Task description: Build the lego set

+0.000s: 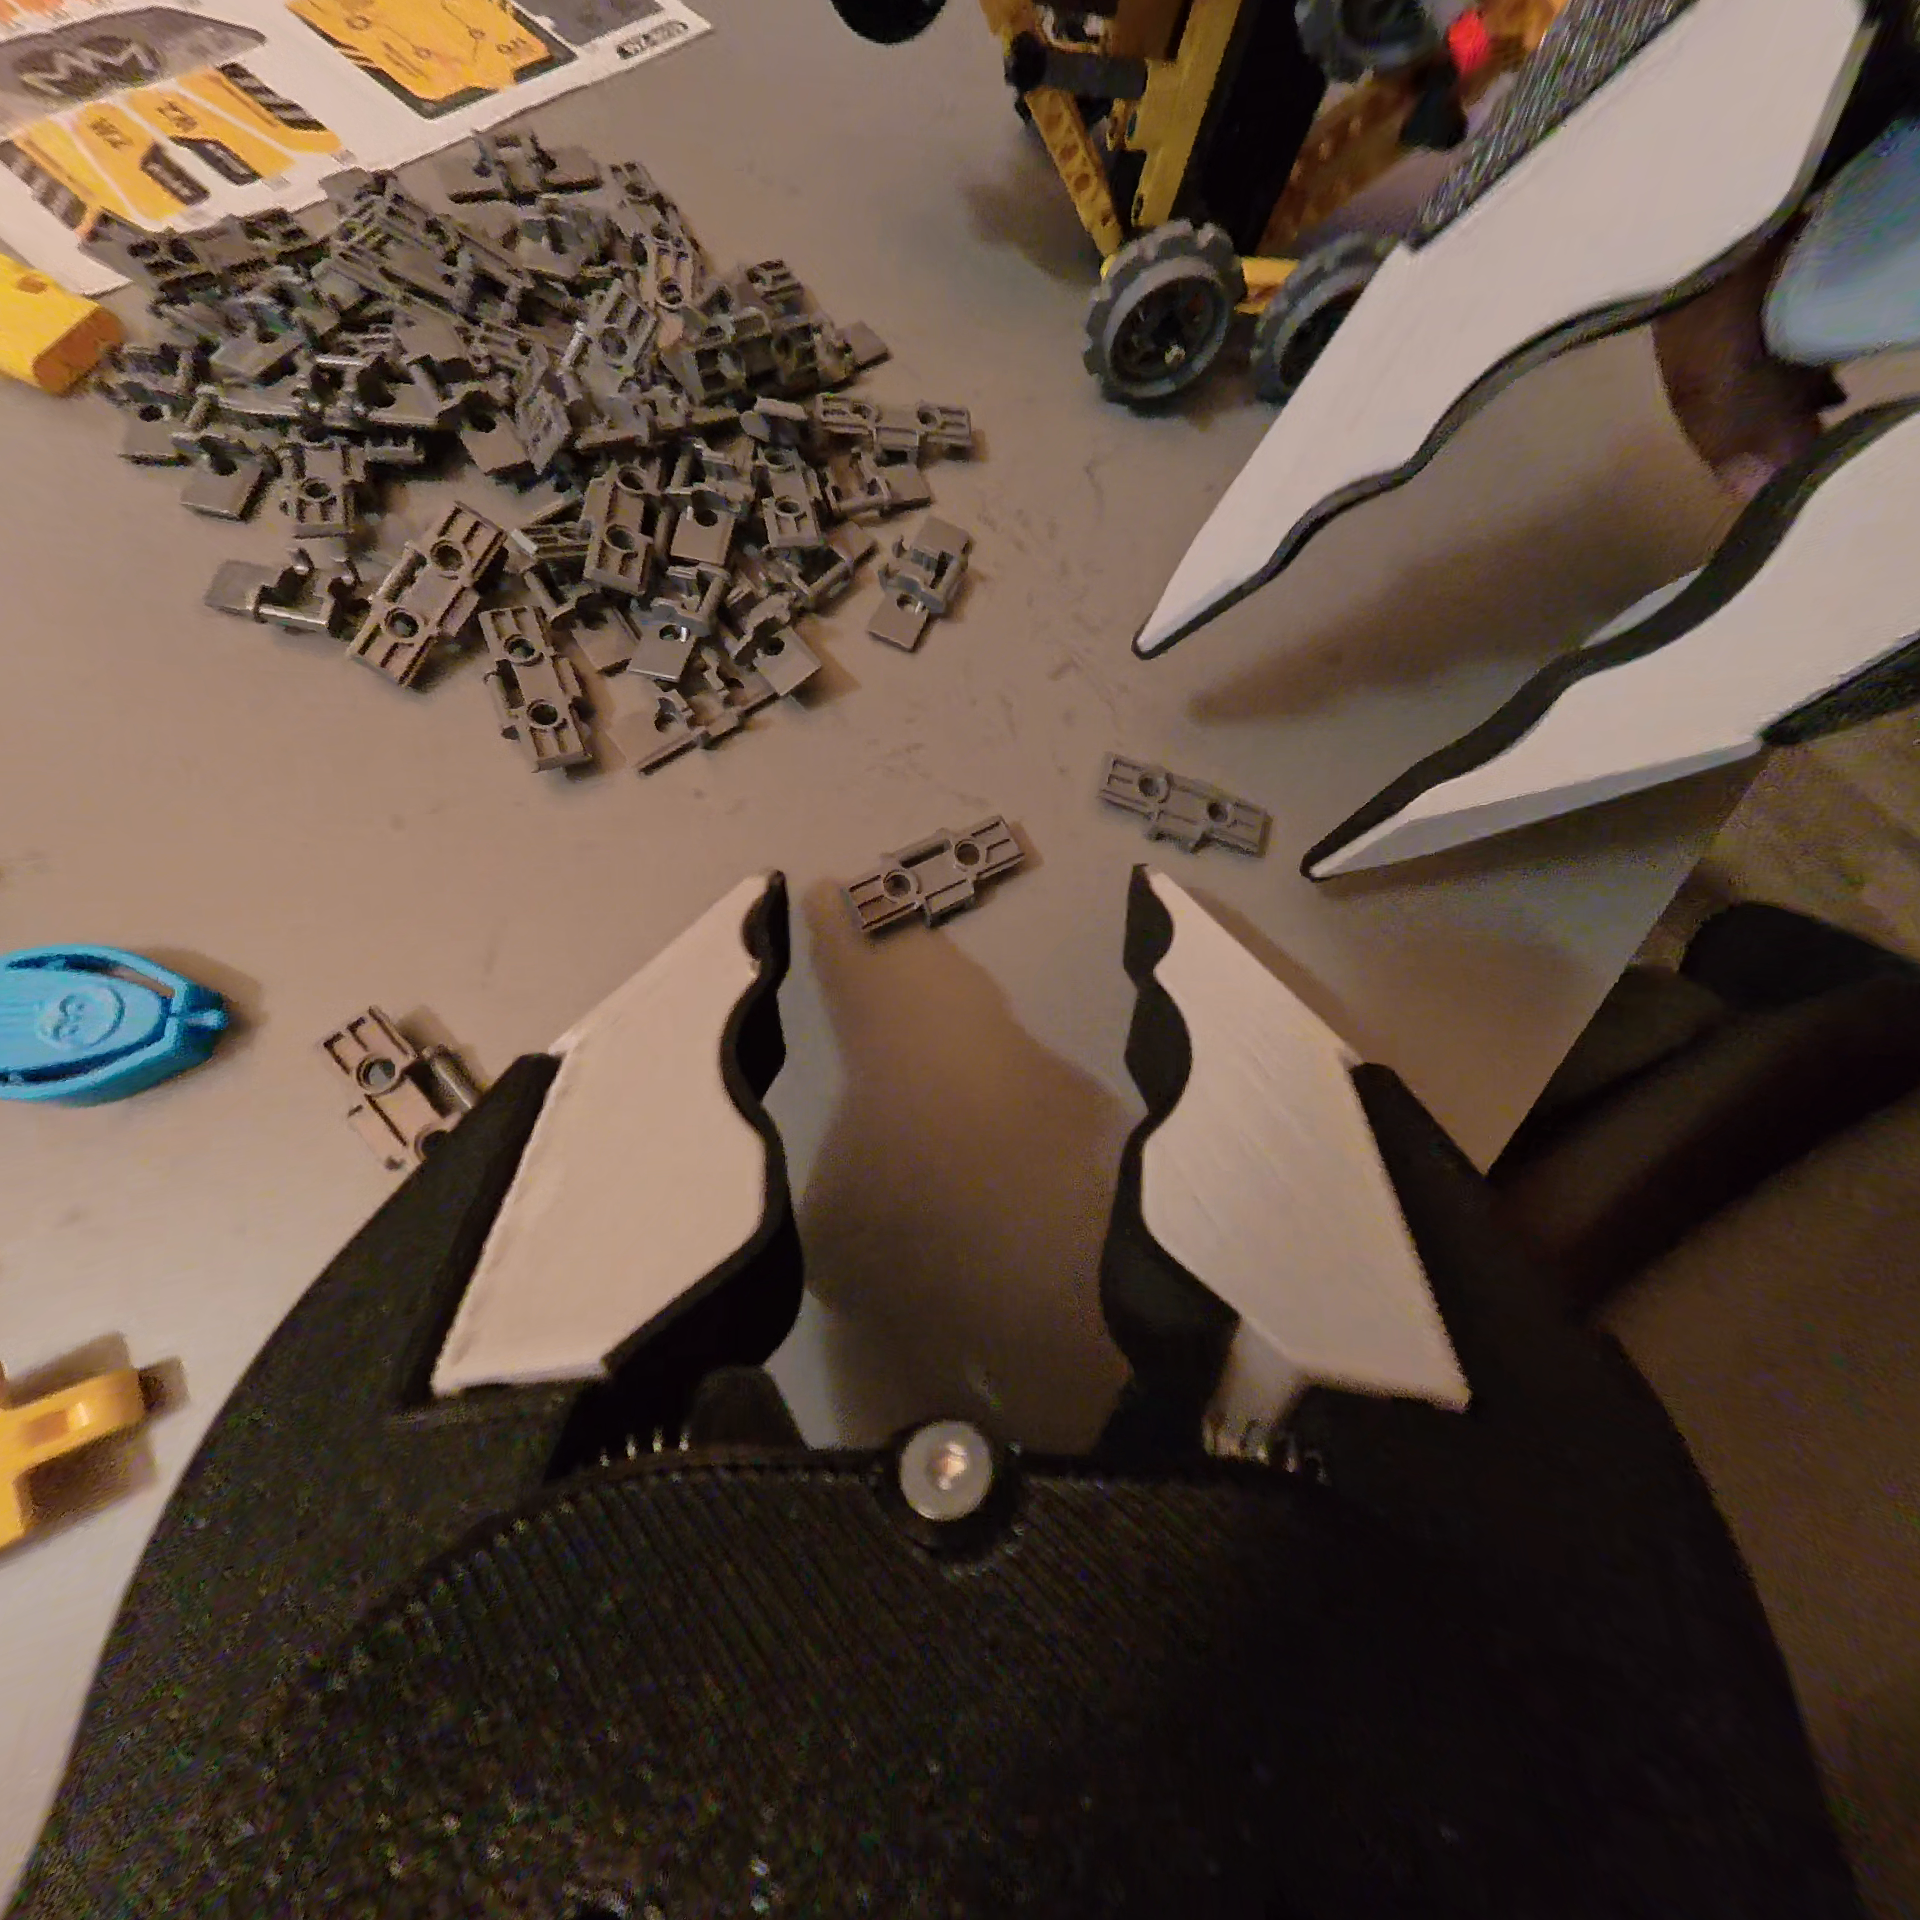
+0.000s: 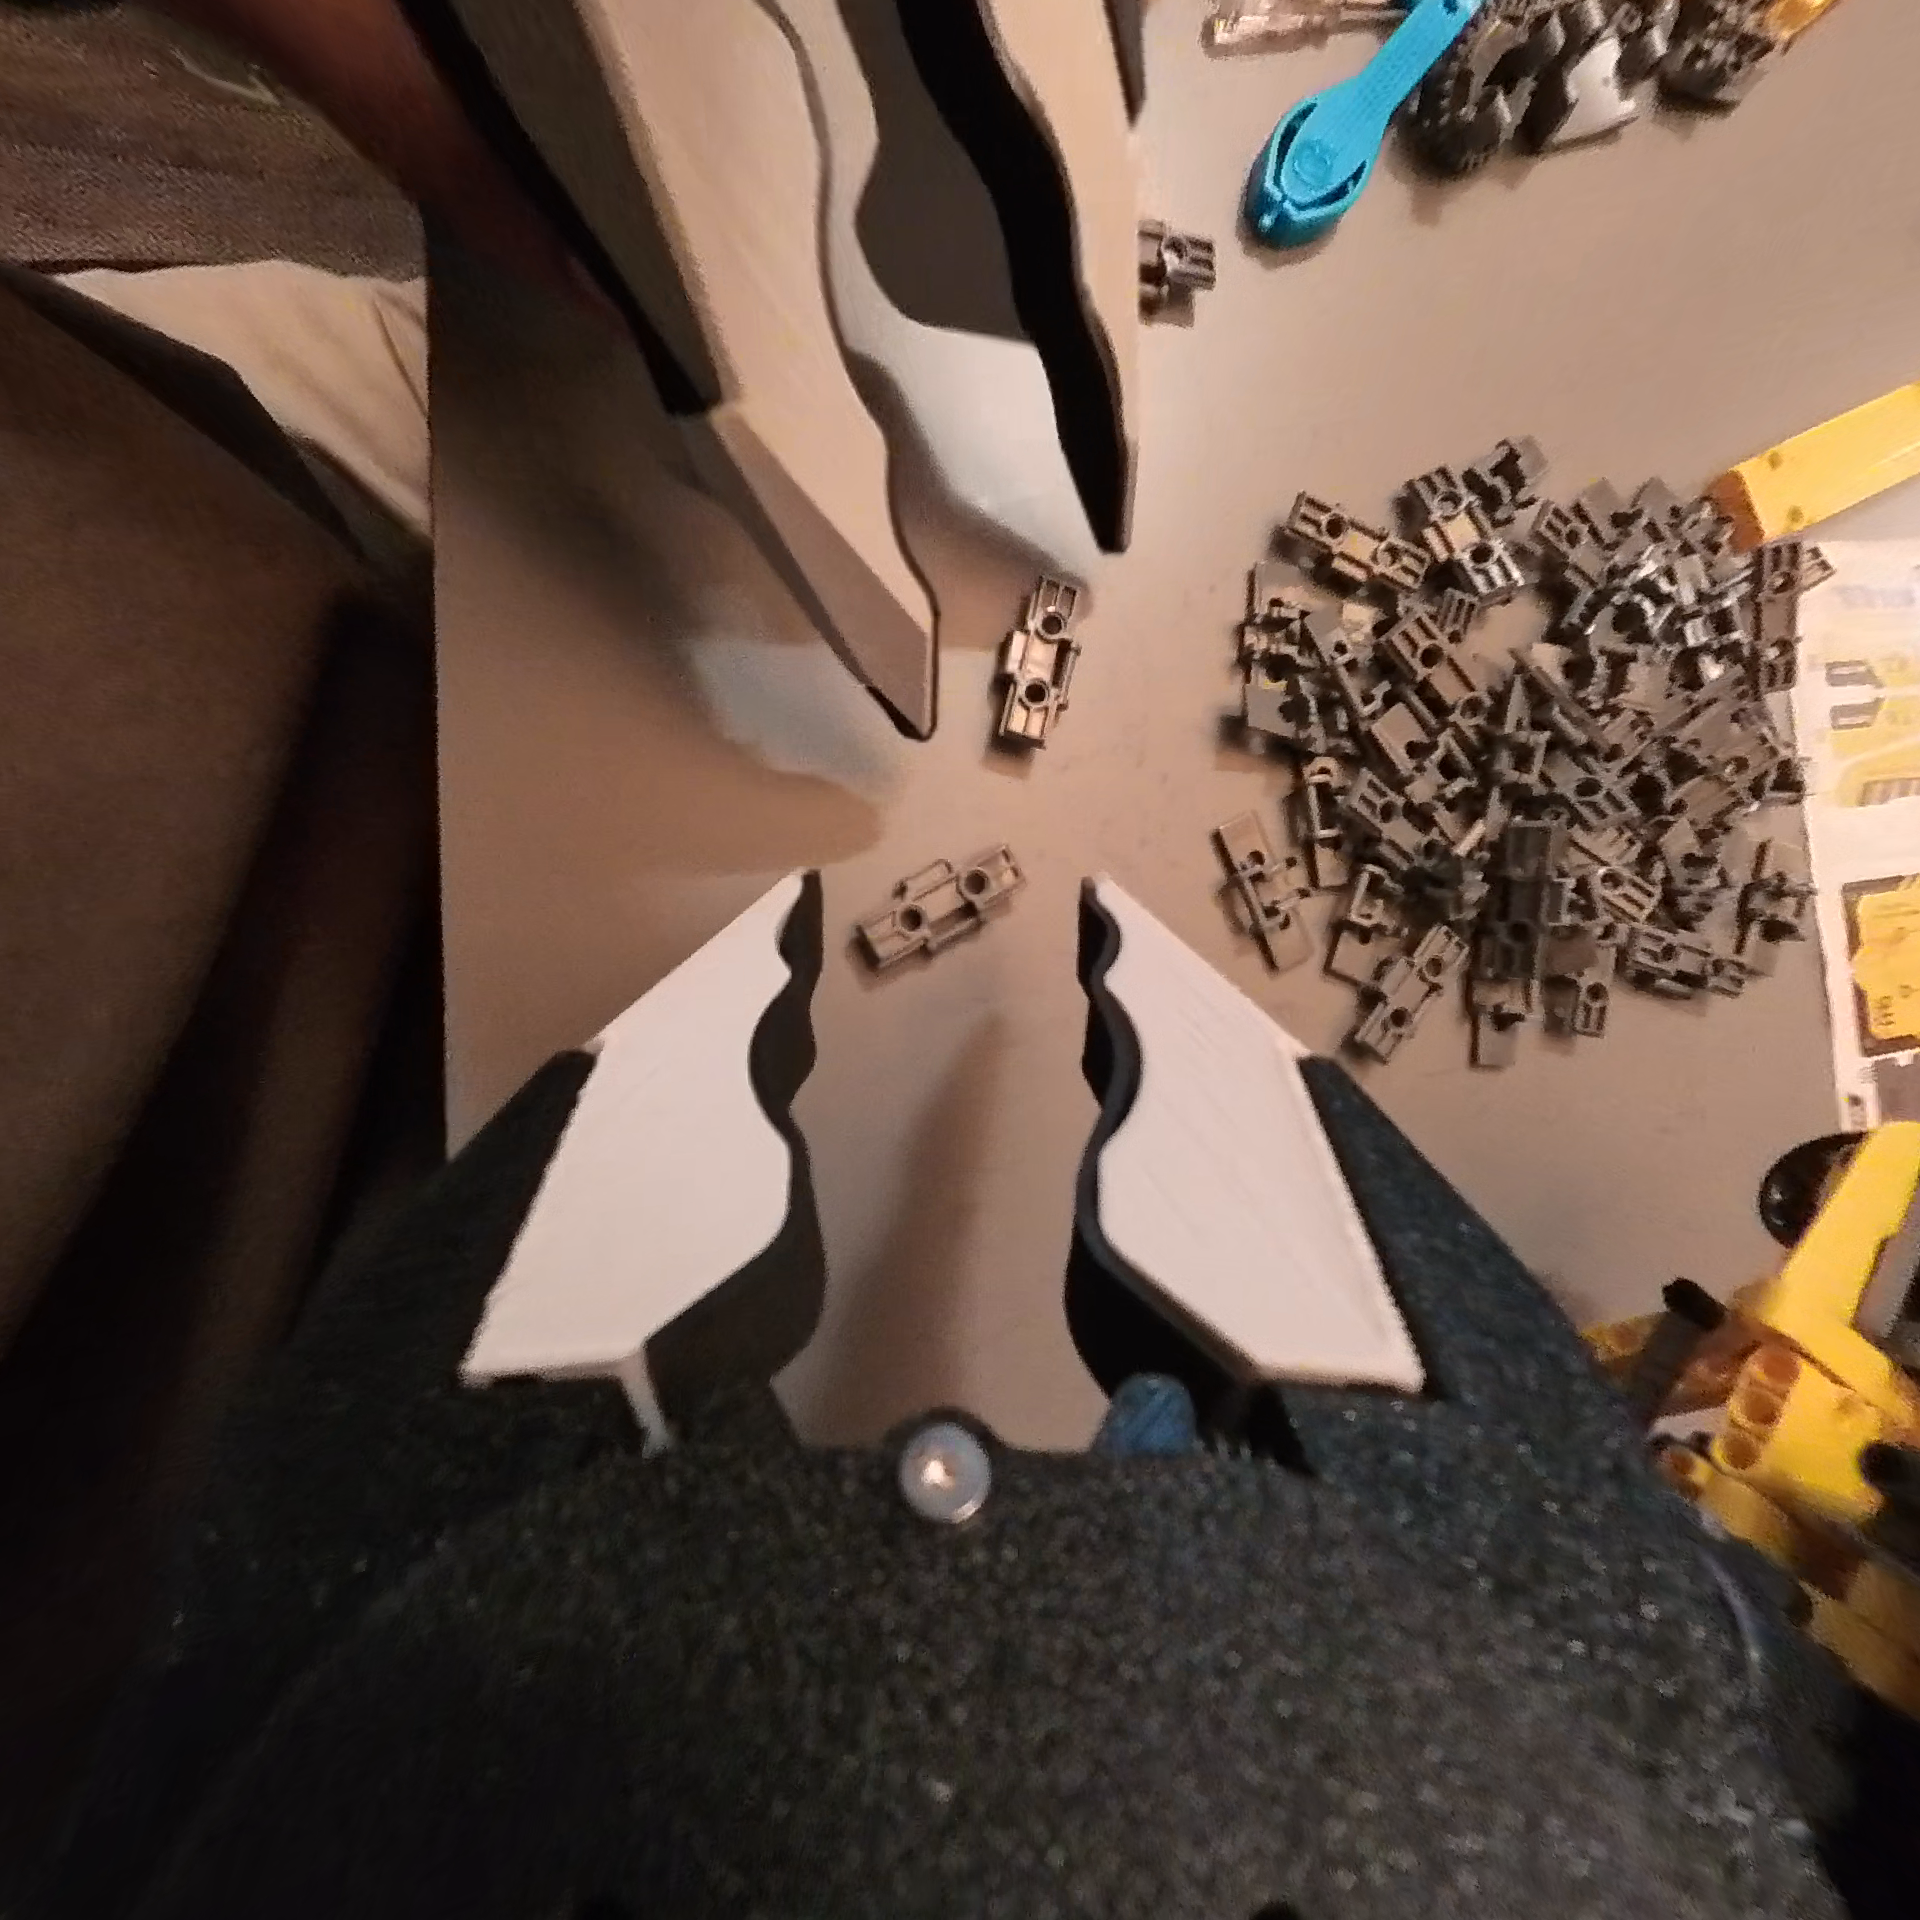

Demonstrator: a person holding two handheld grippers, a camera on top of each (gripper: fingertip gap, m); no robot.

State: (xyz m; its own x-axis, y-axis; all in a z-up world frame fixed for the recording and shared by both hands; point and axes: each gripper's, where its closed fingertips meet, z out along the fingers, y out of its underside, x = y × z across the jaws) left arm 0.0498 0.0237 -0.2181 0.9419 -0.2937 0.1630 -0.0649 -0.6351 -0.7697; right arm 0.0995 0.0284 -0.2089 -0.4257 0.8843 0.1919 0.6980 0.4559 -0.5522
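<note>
My left gripper (image 1: 958,878) is open and empty, low over the grey table (image 1: 312,831). A small grey track link (image 1: 940,871) lies flat just ahead of its fingertips, in line with the gap. My right gripper (image 2: 948,881) is open and empty, with a second grey track link (image 2: 940,906) lying just ahead of its tips. Each gripper shows in the other's view: the right gripper (image 1: 1226,756) near the second link (image 1: 1184,802), the left gripper (image 2: 1016,634) beside the first link (image 2: 1042,662). Neither link is touched.
A big pile of grey links (image 1: 499,416) (image 2: 1538,779) lies beyond. A yellow model vehicle (image 1: 1174,156) (image 2: 1787,1351), a blue plastic tool (image 1: 94,1023) (image 2: 1340,135), a sticker sheet (image 1: 208,104), a stray link (image 1: 400,1081) and yellow parts (image 1: 52,1423) surround it. The table edge (image 2: 436,727) is close.
</note>
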